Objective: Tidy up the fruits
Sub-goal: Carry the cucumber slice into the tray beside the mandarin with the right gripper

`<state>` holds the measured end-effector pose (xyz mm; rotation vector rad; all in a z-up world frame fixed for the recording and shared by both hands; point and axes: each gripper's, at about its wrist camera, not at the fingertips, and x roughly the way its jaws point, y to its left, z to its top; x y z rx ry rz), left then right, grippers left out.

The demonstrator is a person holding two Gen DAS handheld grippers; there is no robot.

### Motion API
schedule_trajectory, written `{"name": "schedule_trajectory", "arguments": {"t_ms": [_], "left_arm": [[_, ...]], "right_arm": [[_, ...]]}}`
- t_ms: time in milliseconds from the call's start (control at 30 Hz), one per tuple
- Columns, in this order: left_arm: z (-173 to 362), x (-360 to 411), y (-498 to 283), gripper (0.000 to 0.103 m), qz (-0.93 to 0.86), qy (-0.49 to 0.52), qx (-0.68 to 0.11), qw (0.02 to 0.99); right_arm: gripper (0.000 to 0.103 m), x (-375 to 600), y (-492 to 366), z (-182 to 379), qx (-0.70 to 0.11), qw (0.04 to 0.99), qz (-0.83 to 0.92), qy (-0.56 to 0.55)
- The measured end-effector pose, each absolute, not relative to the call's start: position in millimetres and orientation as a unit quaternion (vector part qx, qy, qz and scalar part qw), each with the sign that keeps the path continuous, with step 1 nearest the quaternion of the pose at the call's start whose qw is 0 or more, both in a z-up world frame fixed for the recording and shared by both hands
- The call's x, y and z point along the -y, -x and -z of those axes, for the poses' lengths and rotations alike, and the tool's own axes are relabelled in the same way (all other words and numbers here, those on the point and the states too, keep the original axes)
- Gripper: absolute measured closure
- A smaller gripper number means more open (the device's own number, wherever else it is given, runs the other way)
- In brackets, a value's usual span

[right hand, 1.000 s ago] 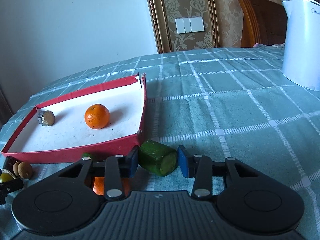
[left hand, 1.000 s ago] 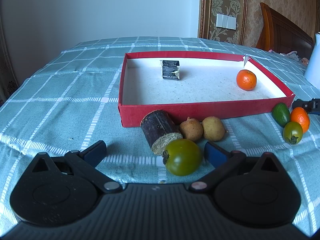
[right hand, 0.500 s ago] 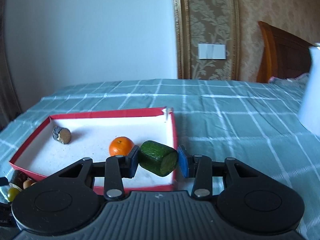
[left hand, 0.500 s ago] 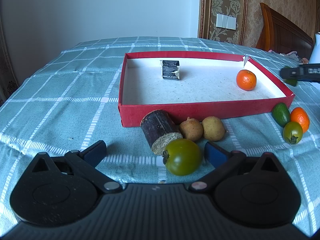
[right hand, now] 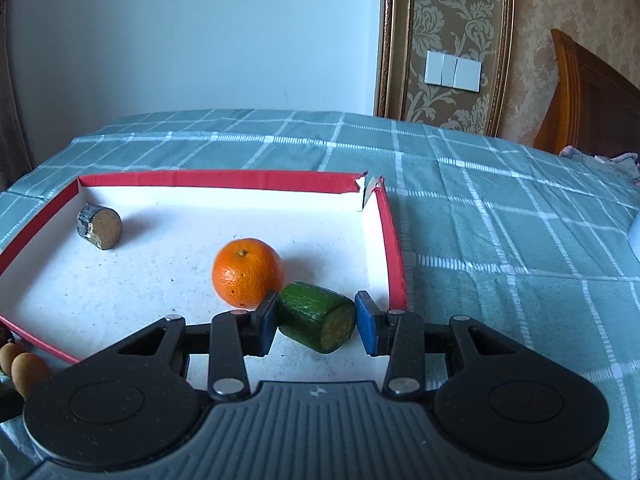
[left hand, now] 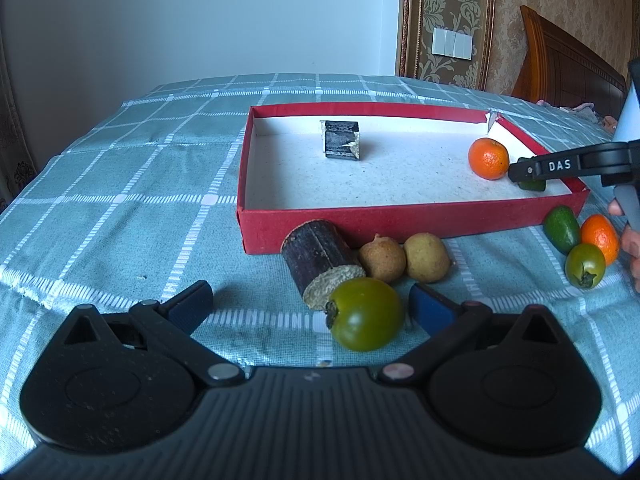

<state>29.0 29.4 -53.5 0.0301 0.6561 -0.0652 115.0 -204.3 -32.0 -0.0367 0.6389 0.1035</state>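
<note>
My right gripper [right hand: 316, 322] is shut on a green cucumber piece [right hand: 316, 322] and holds it low inside the red tray [right hand: 394, 264], near its right wall, beside an orange [right hand: 247, 272]. A dark sugarcane piece [right hand: 100, 227] lies at the tray's far left. In the left wrist view the right gripper's finger [left hand: 556, 167] reaches into the tray [left hand: 400, 222] next to the orange [left hand: 489, 158]. My left gripper [left hand: 310, 304] is open above the cloth, with a green tomato [left hand: 366, 314] between its fingers and a sugarcane piece [left hand: 320, 260] just beyond.
Two brown longans [left hand: 404, 258] lie against the tray's front wall. A green fruit [left hand: 561, 228], an orange [left hand: 599, 237] and a green tomato [left hand: 585, 265] lie to the tray's right. A white kettle [left hand: 630, 116] stands at the far right. The checked cloth [left hand: 120, 200] covers the table.
My right gripper lifted the cucumber piece from the cloth, carried it over the tray's wall and lowered it beside the orange. The left gripper has not moved.
</note>
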Motion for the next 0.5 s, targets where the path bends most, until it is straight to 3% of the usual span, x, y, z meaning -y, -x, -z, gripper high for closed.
{"name": "schedule_trajectory", "arguments": {"t_ms": [500], "left_arm": [[53.6,-29.5,-29.0,0.0,0.032,-0.015,-0.322,0.946]], "right_arm": [[0.061,204.8,-112.9,32.0,-0.308,0.949,-0.055,0.024]]}}
